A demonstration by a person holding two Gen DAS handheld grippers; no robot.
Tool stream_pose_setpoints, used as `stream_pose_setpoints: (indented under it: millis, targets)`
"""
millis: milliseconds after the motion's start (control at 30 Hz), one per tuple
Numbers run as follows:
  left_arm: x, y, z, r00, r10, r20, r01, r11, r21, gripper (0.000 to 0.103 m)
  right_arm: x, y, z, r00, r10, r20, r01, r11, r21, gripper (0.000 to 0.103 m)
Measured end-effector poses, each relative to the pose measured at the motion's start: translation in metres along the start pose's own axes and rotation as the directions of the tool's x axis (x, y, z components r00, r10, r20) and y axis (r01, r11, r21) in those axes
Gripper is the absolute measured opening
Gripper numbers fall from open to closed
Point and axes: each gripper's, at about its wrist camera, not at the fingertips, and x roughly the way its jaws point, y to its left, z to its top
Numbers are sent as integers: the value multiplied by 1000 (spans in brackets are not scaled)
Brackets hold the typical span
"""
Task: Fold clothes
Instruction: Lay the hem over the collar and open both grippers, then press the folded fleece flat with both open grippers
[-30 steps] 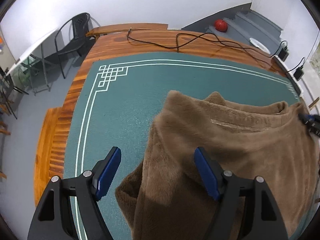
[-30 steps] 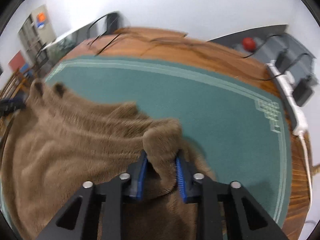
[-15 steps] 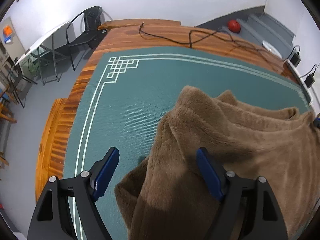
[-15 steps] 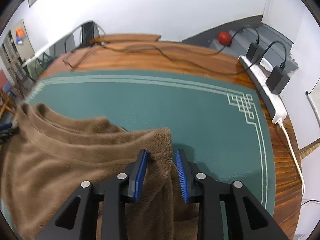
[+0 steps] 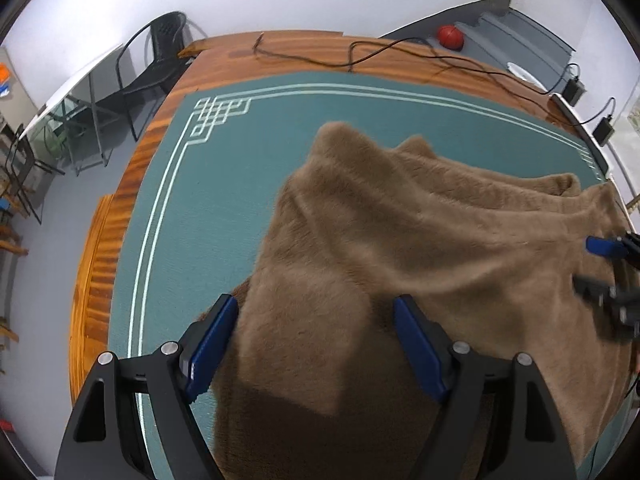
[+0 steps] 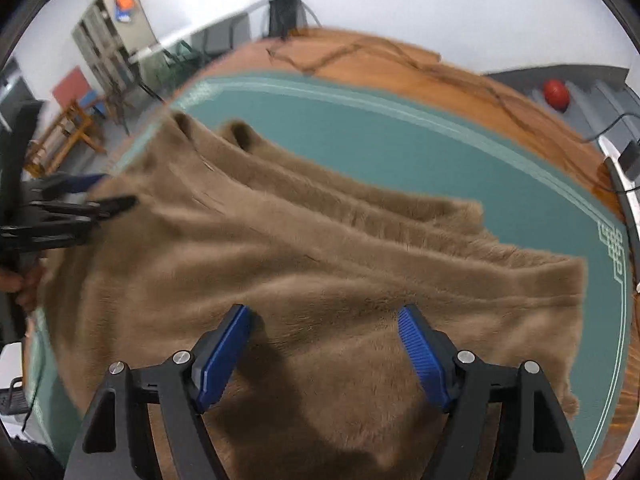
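fluffy brown fleece garment (image 6: pixel 320 256) spread over green mat (image 5: pixel 224 184) on wooden worktop (image 5: pixel 120 208); left gripper (image 5: pixel 316 344) fingers apart, right gripper (image 6: pixel 324 354) fingers apart, both above fabric.

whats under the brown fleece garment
The brown fleece garment lies on a green mat covering a wooden table. Whatever else sits beneath the fabric is hidden.

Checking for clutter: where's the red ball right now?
Off the table: the red ball sits on the grey steps beyond the wooden table's far edge, upper right in both wrist views.
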Motion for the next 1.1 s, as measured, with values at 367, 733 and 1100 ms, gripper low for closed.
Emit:
stream_pose_setpoints:
  millis: [367,733,1100]
  targets:
    - [5,-1,-3,999,46,-16,-46,999,7,88,26,-51,22,993,-116,-25,118,986,116,77]
    - [-14,-5,-21,1000,24,0,-24,1000,-11,88,-71,-43,-59,987,7,158,-41,976,213,77]
    - [-28,8,-69,1000,8,-1,-8,998,-68,94,-70,-40,-146,989,-146,6,142,970,196,77]
